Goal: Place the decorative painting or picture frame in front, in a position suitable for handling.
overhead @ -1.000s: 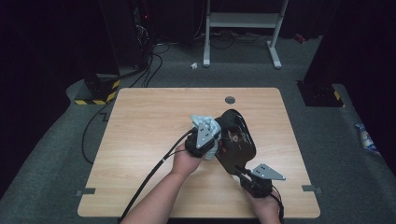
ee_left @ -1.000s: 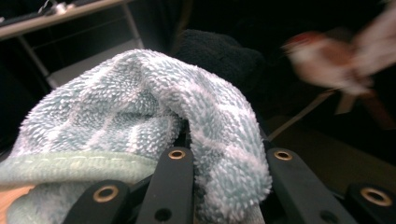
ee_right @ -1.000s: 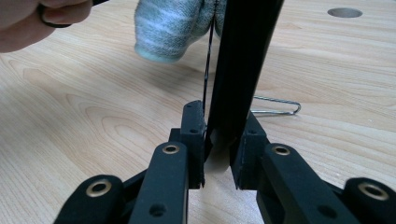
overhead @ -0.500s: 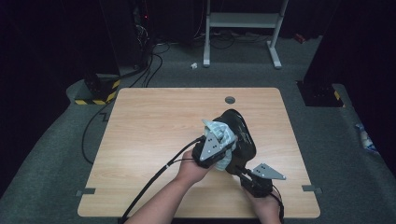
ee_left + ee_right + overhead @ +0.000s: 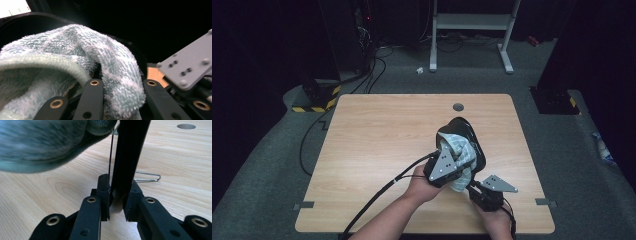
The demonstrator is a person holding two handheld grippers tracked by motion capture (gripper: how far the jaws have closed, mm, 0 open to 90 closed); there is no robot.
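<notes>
1. Near the tabletop's right front corner, one black frying pan is seen, tilted up on edge, with one pale blue-green towel pressed against its inner face.
2. Two grippers are counted, one in each hand, and two forearms enter from the front edge.
3. The left gripper is held against the pan's inside; in the left gripper view its jaws are clamped tight on a fold of the fluffy towel.
4. The right gripper is held lower, close to the front edge; in the right gripper view its jaws are closed on the pan's black handle, which rises straight up from between them.
5. One round hole is seen near the tabletop's far edge.
6. One thin wire loop lies on the wood beyond the right gripper.
</notes>
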